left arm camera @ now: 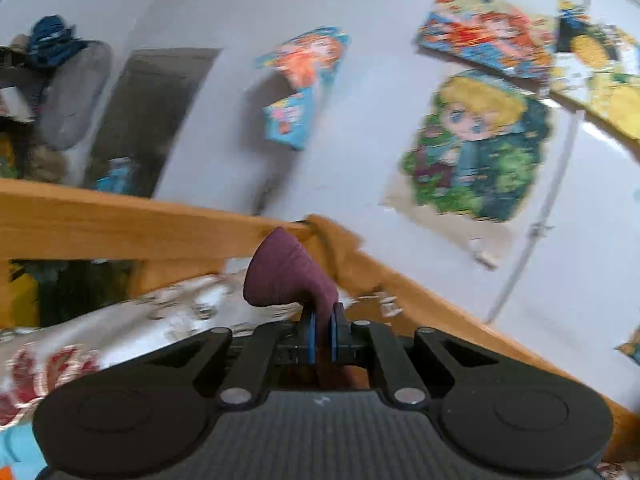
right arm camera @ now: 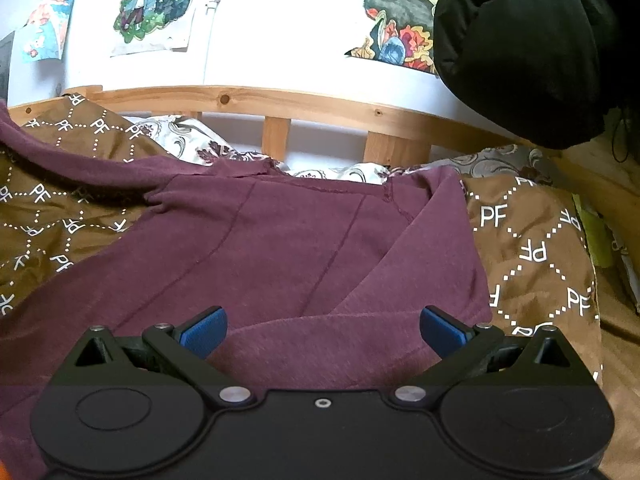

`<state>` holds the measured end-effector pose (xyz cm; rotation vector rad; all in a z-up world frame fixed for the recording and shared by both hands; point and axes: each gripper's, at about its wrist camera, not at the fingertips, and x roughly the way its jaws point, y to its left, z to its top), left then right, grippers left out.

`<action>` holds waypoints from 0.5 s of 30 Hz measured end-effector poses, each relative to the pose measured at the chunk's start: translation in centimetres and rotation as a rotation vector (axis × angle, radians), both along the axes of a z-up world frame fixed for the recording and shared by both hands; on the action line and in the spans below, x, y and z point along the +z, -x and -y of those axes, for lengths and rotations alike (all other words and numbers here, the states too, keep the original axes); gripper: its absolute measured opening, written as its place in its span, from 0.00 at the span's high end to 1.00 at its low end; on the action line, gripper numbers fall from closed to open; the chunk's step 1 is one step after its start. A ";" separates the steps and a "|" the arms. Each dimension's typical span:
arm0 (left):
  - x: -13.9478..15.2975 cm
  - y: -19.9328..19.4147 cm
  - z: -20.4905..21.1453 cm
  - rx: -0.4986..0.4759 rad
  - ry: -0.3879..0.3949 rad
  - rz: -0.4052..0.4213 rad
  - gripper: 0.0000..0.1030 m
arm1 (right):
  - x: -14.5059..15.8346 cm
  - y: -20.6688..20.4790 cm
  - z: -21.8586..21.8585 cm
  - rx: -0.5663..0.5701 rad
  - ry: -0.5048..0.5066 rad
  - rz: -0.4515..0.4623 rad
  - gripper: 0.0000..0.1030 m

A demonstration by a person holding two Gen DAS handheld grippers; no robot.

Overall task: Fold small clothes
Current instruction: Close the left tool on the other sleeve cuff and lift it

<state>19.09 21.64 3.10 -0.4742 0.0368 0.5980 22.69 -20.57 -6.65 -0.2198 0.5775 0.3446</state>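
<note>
Left gripper (left arm camera: 322,334) clamped on maroon cuff (left arm camera: 286,276), sleeve end sticking up at 12 o'clock, frame blurred. Right gripper (right arm camera: 323,334) jaws wide, nothing between, hovering over shirt (right arm camera: 256,248) spread on bed cover (right arm camera: 532,248); other sleeve already folded in at 3 o'clock. Step, prob: carry cuff across body toward 3 o'clock. Keep sleeve taut, lay flat along side seam, avoid dragging body; right can pin hem if fabric creeps.

"PF" repeated across the brown blanket (right arm camera: 532,240)
</note>
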 end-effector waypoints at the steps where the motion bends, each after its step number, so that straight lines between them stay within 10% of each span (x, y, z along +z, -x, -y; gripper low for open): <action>1: 0.3 -0.1 0.7 -0.034 -0.024 0.017 0.94 | 0.1 0.1 0.0 -0.001 -0.002 0.005 0.01; 9: 2.9 -0.3 9.5 -0.482 -0.150 0.145 0.94 | 0.8 0.1 0.5 -0.031 -0.026 0.035 0.01; 15: 1.3 -0.3 18.4 -0.896 -0.244 0.077 0.93 | 1.4 0.0 1.8 -0.106 -0.037 0.063 0.01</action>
